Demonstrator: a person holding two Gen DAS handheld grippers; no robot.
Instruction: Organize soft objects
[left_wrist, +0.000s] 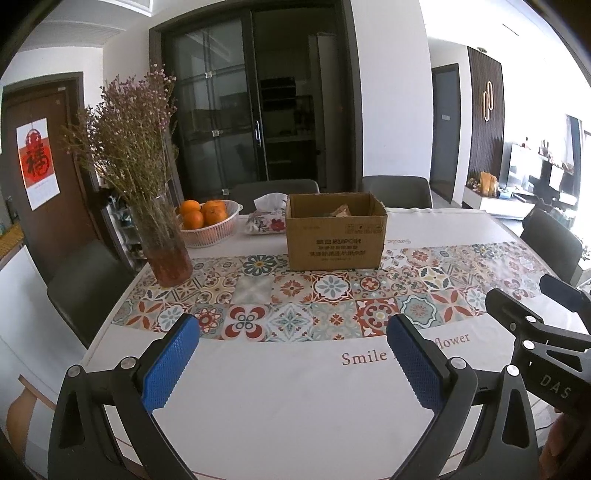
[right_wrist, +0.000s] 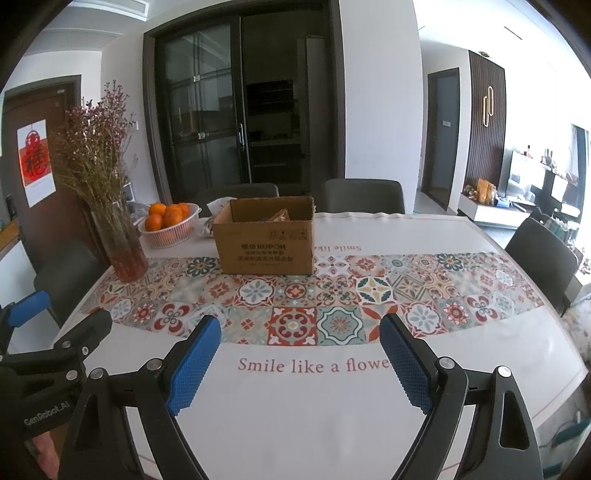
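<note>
An open cardboard box (left_wrist: 335, 236) (right_wrist: 266, 240) stands on the patterned tablecloth (left_wrist: 295, 387) (right_wrist: 314, 406) toward the far side, with something brownish showing just inside it. My left gripper (left_wrist: 293, 354) hovers over the near white part of the cloth, its blue pads wide apart with nothing between them. My right gripper (right_wrist: 301, 358) is open the same way above the printed words, also with nothing in it. Each gripper shows at the edge of the other's view. A soft floral tissue pack (left_wrist: 266, 218) lies behind the box, to its left.
A glass vase of dried flowers (left_wrist: 162, 236) (right_wrist: 118, 240) stands at the left. A white basket of oranges (left_wrist: 207, 221) (right_wrist: 170, 223) sits beside it. Dark chairs (left_wrist: 397, 190) (right_wrist: 364, 195) ring the table.
</note>
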